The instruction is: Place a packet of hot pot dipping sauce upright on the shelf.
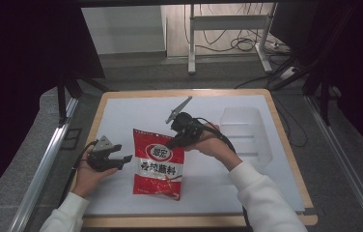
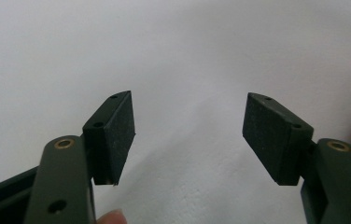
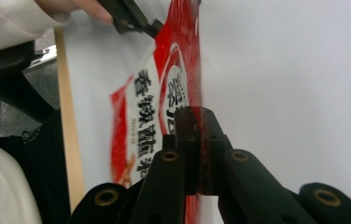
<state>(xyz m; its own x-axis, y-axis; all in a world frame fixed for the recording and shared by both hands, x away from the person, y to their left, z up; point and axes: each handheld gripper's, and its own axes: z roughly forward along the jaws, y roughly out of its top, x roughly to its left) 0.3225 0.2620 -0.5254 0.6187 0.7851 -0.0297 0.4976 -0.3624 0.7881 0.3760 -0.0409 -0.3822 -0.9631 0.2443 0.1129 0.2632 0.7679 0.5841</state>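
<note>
White mat over a wood-edged table (image 1: 286, 140). The right gripper (image 1: 172, 143) has its jaws pinched tight on the top edge of a glossy red-and-white plastic snack bag (image 1: 159, 164). It's light, floppy and probably slippery, so that sealed edge is the place to grab. Out past the bag's left side, the left gripper (image 1: 125, 158) is spread wide, holding nothing.

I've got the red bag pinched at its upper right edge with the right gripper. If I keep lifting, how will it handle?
The red bag will probably sag and fold: it is a thin pouch, clamped at one edge by the right gripper. Its glossy film may slip between the pads. It looks flat and lightly filled, so likely light. The open left gripper beside it could steady the swing.
</note>
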